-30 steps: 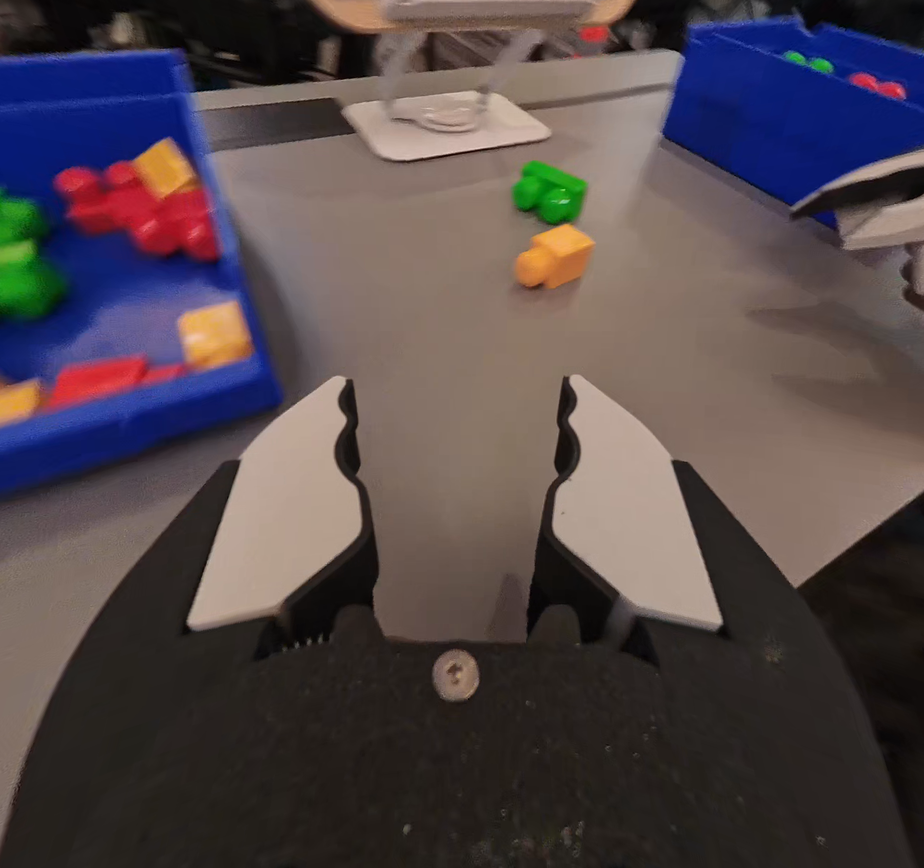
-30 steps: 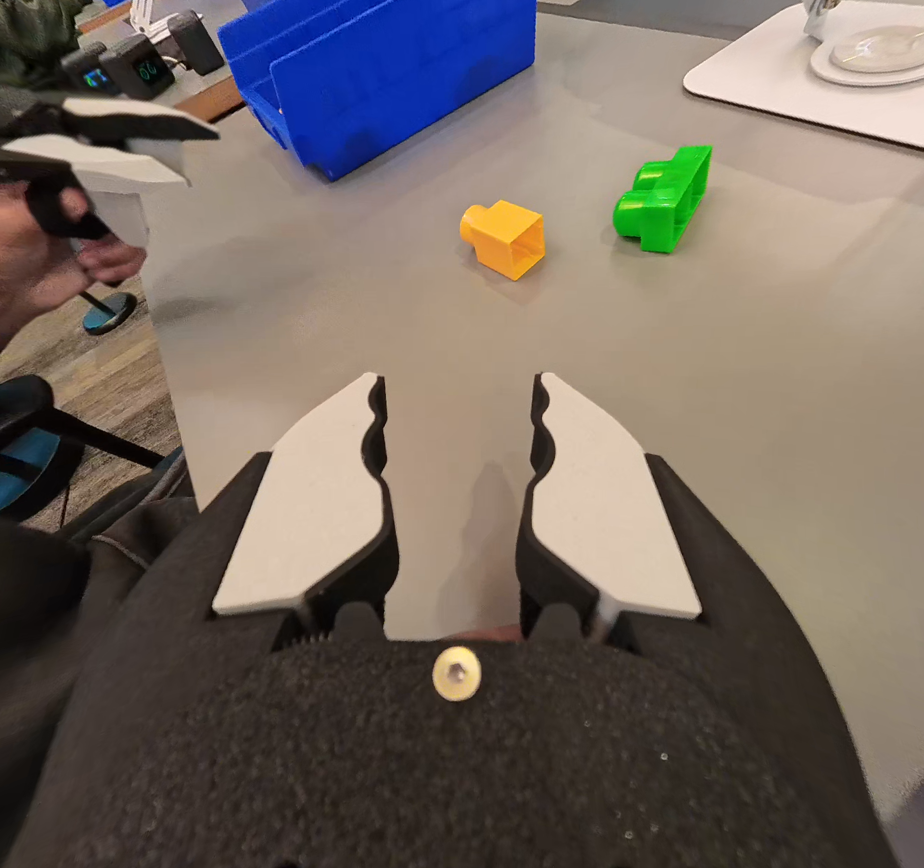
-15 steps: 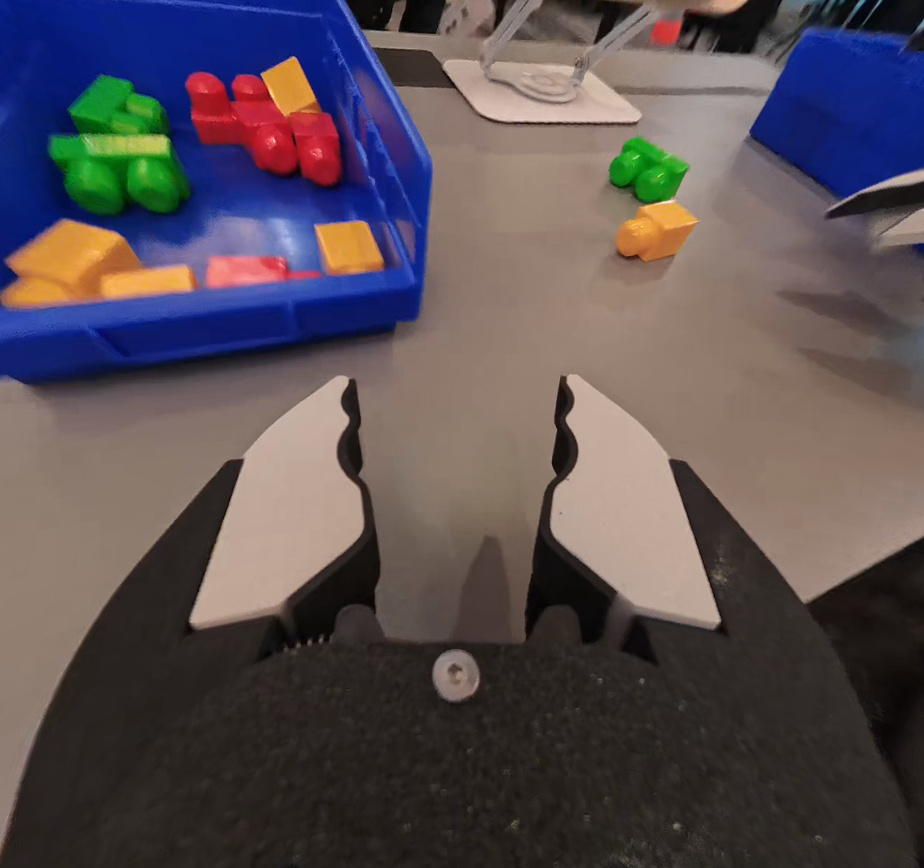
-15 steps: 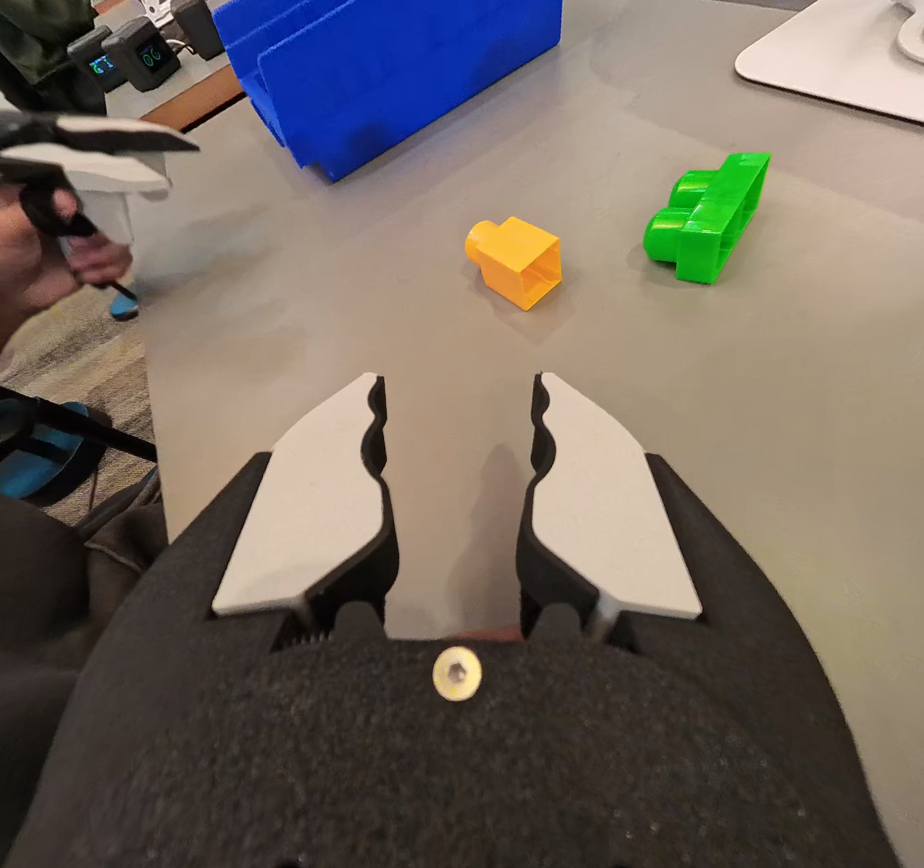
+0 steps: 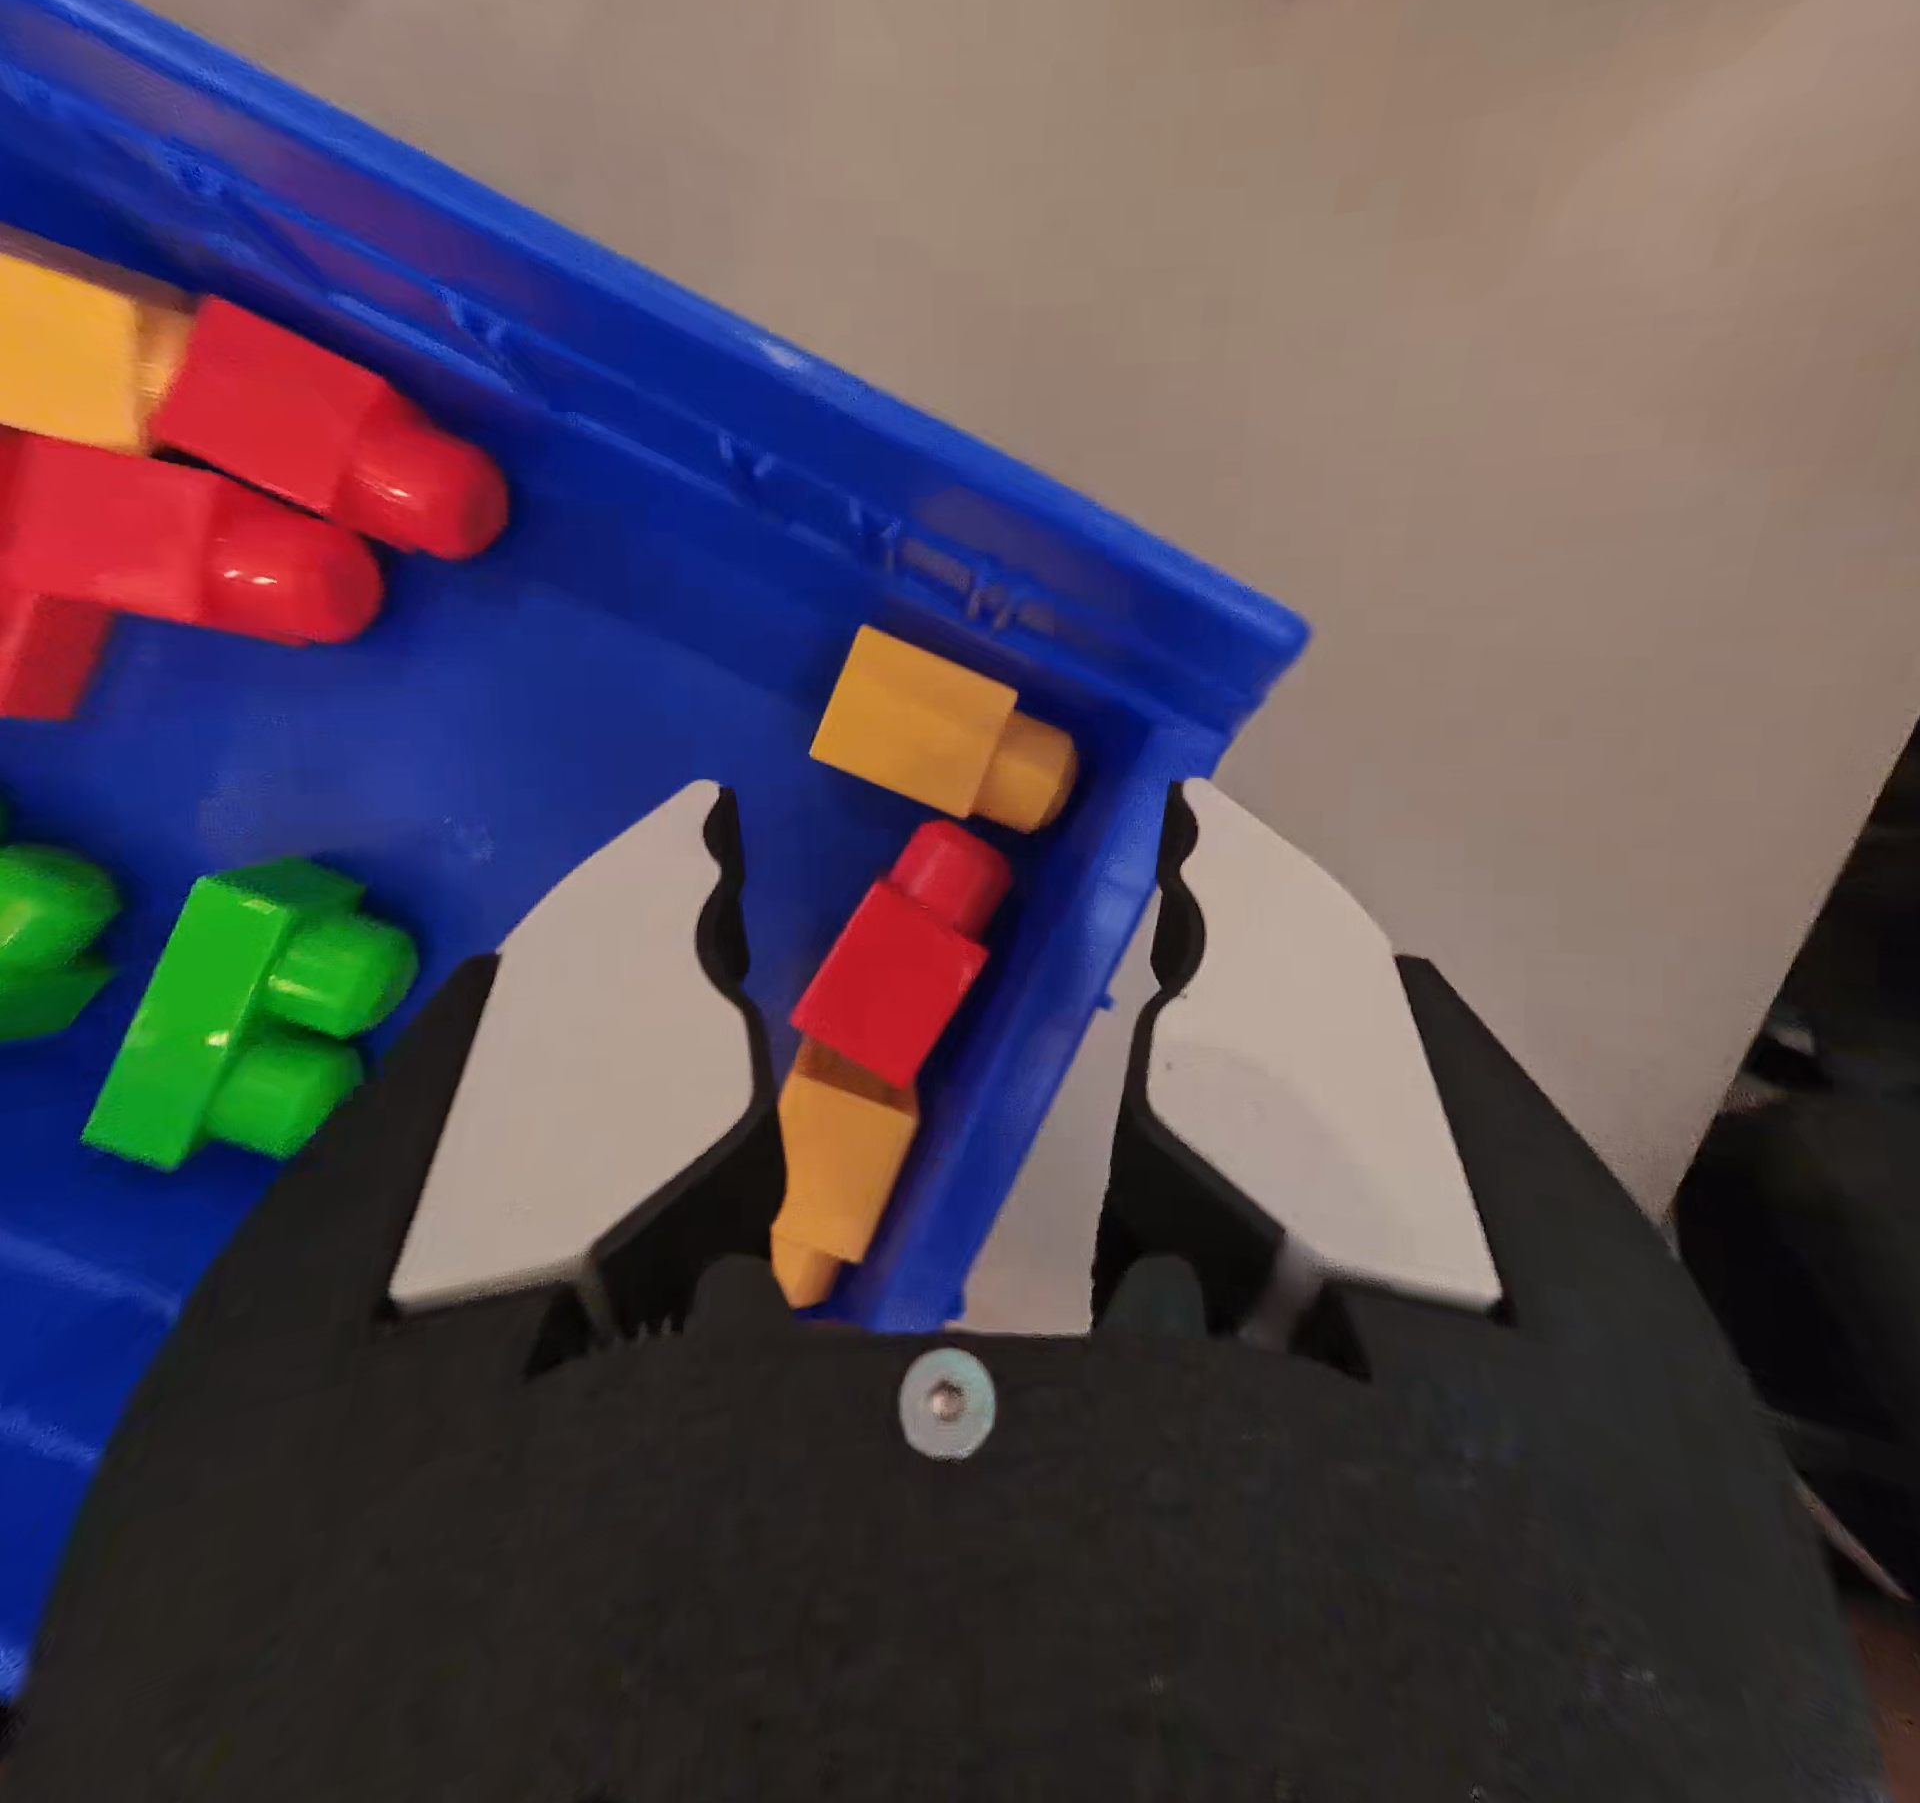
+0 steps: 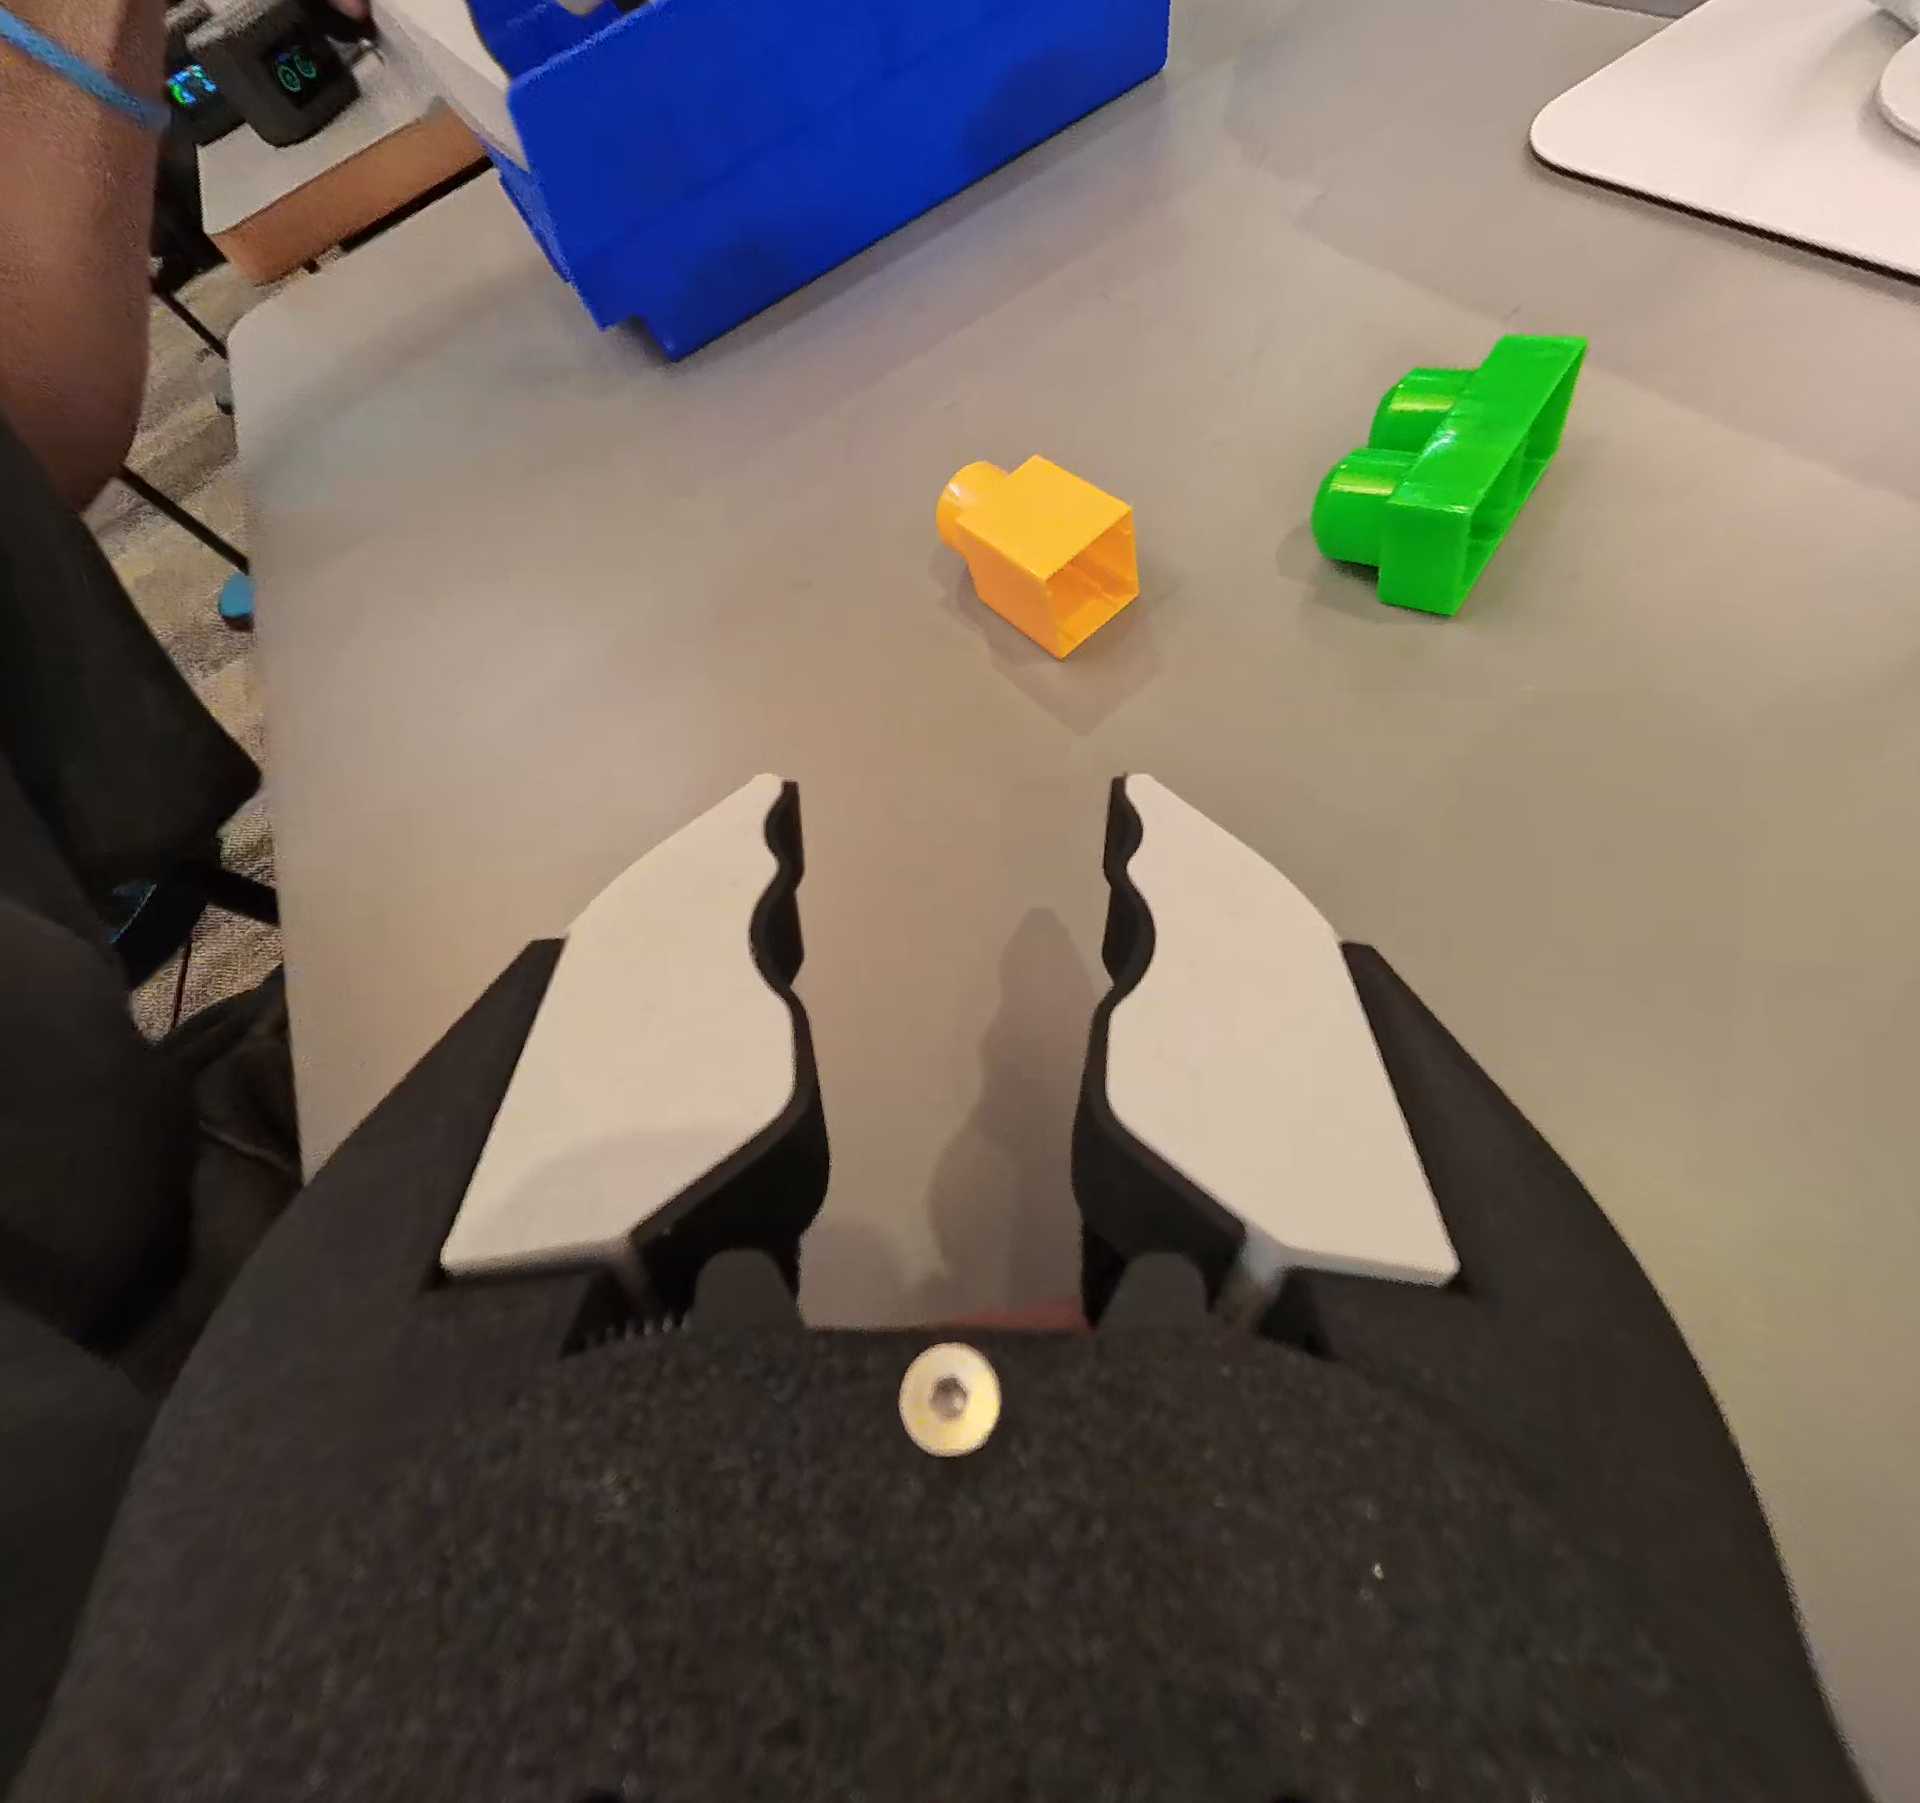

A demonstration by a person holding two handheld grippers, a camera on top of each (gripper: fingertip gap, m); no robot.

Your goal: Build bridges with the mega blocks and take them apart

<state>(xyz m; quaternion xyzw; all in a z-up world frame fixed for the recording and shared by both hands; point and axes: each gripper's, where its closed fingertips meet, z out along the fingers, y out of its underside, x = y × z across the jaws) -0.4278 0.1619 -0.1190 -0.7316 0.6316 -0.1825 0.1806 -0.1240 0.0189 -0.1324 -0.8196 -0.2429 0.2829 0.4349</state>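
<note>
Mega blocks of moulded plastic lie partly in a bin and partly loose on the surface. The left tool (image 5: 951, 803) hangs with its fingers spread and empty over the near right corner of the blue plastic bin (image 5: 1049, 548); its right finger is outside the bin's end wall and its left finger over the inside. Between the fingers lies a small red single-stud block (image 5: 899, 964) pushed onto a small orange single-stud block (image 5: 842, 1166), both along the end wall. Just beyond them, in the corner, is another orange single-stud block (image 5: 940, 730). Farther left in the bin are a green two-stud block (image 5: 244, 1010) and a cluster of joined red blocks (image 5: 223, 496).

The right tool (image 6: 951, 792) is likewise spread and holds nothing, above the bare grey surface (image 6: 623, 662). Ahead of it an orange single-stud block on its side (image 6: 1039, 553) shows its hollow base; to its right, apart, lies a green two-stud block on its side (image 6: 1449, 480). A white flat stand base (image 6: 1745, 112) sits at the far right.
</note>
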